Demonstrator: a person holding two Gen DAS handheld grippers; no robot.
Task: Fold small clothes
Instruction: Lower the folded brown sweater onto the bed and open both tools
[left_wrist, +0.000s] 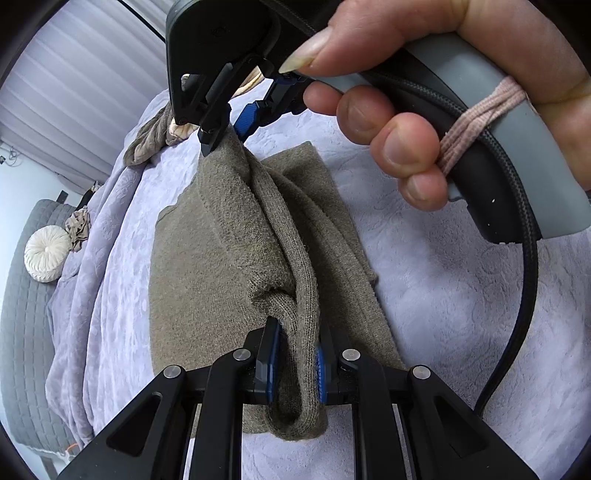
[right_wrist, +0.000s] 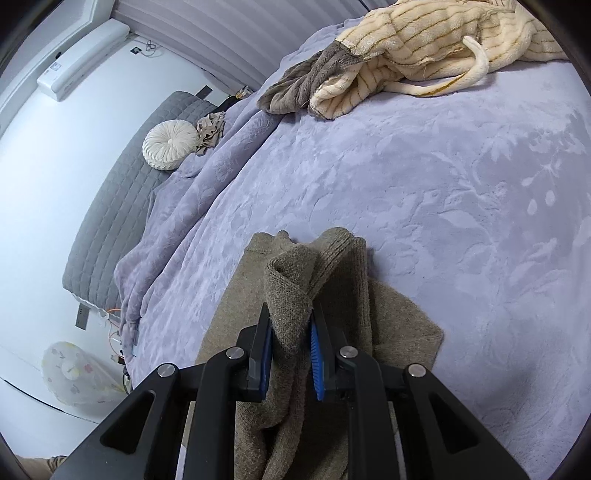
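An olive-brown knit garment (left_wrist: 207, 266) lies on the lavender bed cover (left_wrist: 443, 314). My left gripper (left_wrist: 295, 365) is shut on a folded edge of it near the camera. My right gripper (left_wrist: 229, 129) shows at the top of the left wrist view, held by a hand, and is shut on the garment's far end. In the right wrist view my right gripper (right_wrist: 291, 354) pinches a bunched fold of the garment (right_wrist: 288, 295), lifted slightly off the bed cover (right_wrist: 443, 221). A raised ridge of fabric runs between the two grippers.
A cream striped fleece garment with a grey-brown part (right_wrist: 406, 48) lies at the far side of the bed. A round white cushion (right_wrist: 168, 146) and a crumpled beige cloth (right_wrist: 210, 131) sit on a grey quilt (right_wrist: 122, 206) at the left.
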